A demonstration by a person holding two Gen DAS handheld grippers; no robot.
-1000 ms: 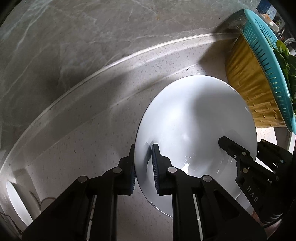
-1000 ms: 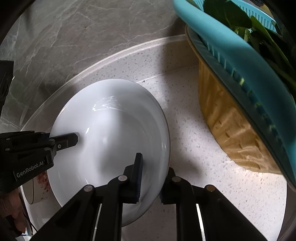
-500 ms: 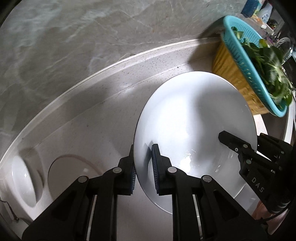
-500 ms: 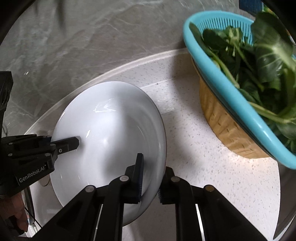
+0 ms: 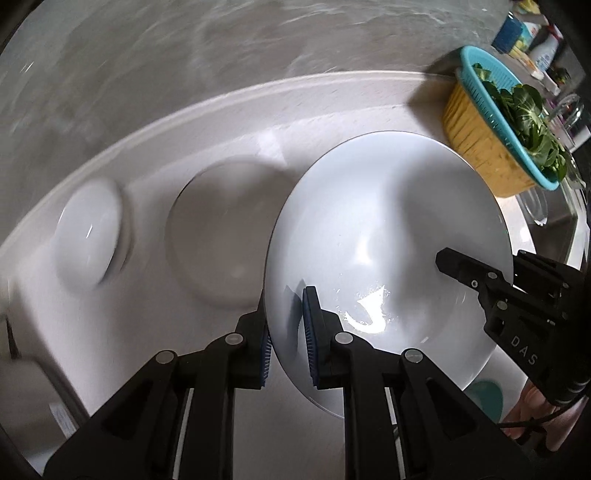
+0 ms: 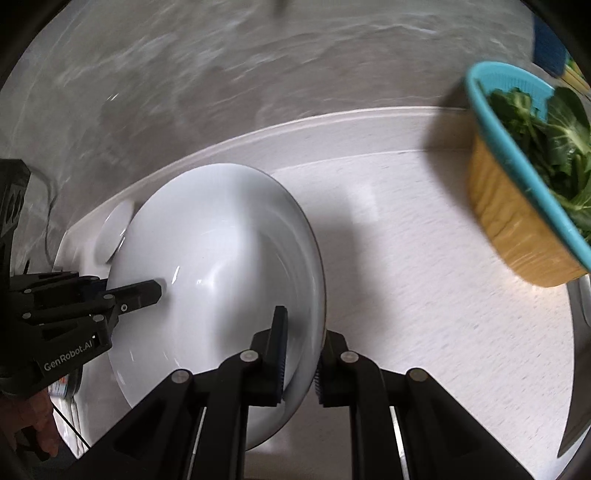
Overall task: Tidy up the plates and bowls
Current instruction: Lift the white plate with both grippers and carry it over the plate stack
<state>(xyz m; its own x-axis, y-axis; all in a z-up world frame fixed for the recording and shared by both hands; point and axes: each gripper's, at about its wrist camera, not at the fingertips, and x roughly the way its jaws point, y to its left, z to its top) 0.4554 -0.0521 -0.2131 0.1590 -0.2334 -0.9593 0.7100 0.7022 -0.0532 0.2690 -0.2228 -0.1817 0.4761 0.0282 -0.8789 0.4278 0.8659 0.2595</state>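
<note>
A large white plate (image 5: 388,229) is held in the air between both grippers, above the pale speckled counter. My left gripper (image 5: 286,332) is shut on its left rim. My right gripper (image 6: 301,354) is shut on its right rim; the plate also shows in the right wrist view (image 6: 221,266). On the counter to the left lie a blurred grey plate (image 5: 218,236) and a small white bowl (image 5: 88,229). The small bowl peeks out behind the plate in the right wrist view (image 6: 112,232).
A teal colander of leafy greens (image 5: 517,114) sits in a yellow basket (image 6: 517,229) at the right. The grey marbled wall (image 5: 184,55) runs behind the counter. Bottles (image 5: 532,29) stand at the far right. A glass dish (image 5: 535,203) lies beside the basket.
Both grippers have lifted the white plate and carried it back and left. The basket now looks smaller and farther right. The grey plate and small bowl have come into view at left.
</note>
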